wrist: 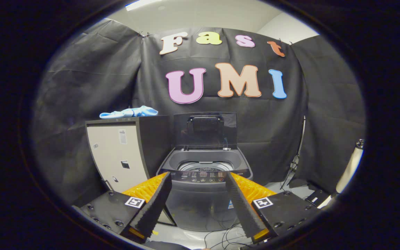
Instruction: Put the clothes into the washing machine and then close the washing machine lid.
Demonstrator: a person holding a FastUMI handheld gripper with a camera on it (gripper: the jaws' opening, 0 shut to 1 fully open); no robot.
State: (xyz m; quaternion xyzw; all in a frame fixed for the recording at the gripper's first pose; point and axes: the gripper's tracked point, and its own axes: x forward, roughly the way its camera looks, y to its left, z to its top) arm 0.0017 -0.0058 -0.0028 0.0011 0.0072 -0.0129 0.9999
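My gripper fingers are spread wide and hold nothing. Beyond them stands the washing machine, its lid raised upright. Left of the machine, light blue clothes, perhaps one garment, lie atop a cabinet

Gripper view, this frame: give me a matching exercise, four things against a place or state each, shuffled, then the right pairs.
Things:
1. clothes
2. washing machine lid
3. gripper
4. cabinet

Places or states:
A. jaws open, nothing between them
B. raised upright behind the tub
C. lying on top of the cabinet
D. standing beside the washing machine

Pairs: 1-C, 2-B, 3-A, 4-D
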